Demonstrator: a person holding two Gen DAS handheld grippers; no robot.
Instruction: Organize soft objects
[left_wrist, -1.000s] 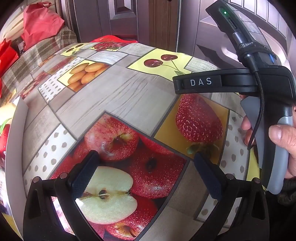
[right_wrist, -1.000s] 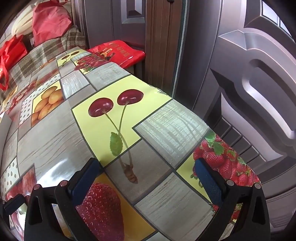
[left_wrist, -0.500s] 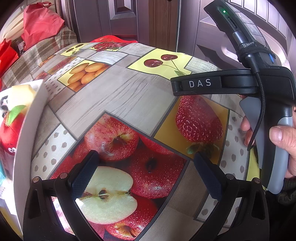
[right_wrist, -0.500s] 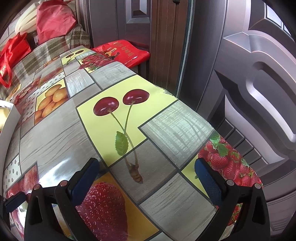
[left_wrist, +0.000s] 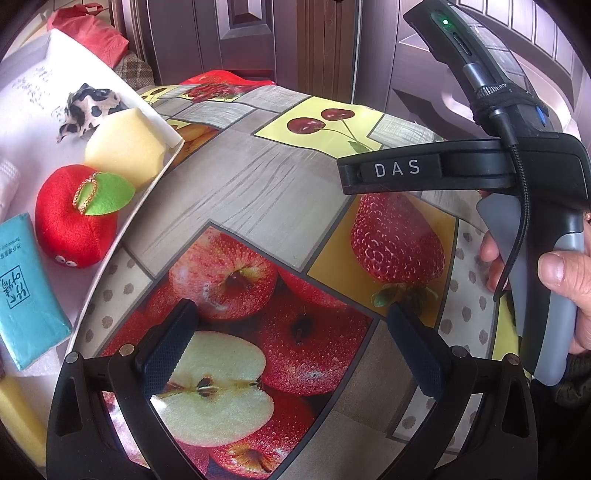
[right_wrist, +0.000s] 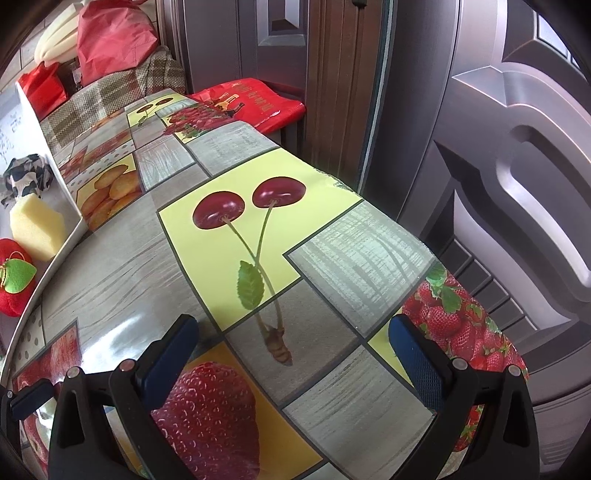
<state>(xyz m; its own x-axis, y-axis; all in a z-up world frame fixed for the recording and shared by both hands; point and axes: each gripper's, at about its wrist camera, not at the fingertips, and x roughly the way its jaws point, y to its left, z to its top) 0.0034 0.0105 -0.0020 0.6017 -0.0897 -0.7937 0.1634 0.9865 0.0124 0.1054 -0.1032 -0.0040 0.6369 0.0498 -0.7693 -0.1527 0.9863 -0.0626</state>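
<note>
A white tray (left_wrist: 155, 184) sits at the left of the table and carries soft things: a red plush apple (left_wrist: 70, 221) with a green leaf, a pale yellow sponge (left_wrist: 123, 147), a black-and-white cow-print cloth (left_wrist: 88, 107), a teal tissue pack (left_wrist: 26, 291). The right wrist view shows the same plush apple (right_wrist: 13, 288), sponge (right_wrist: 37, 229) and cloth (right_wrist: 26, 177) at its left edge. My left gripper (left_wrist: 291, 343) hangs open over the tablecloth, right of the tray, holding nothing. My right gripper (right_wrist: 295, 350) is open and empty too, farther right; a hand (left_wrist: 561, 273) grips its handle.
The table (right_wrist: 122, 269) wears a glossy fruit-print cloth. Its right edge drops off beside a dark metal door (right_wrist: 498, 166). At the far end lie a red bag (right_wrist: 251, 103), a checked cloth (right_wrist: 110, 96) and more red bags (right_wrist: 110, 37). A yellow piece (left_wrist: 18, 417) lies at the tray's near corner.
The white tray with the soft things has slid in from the left and now fills the left side of the left wrist view. Both grippers stay open and almost still.
</note>
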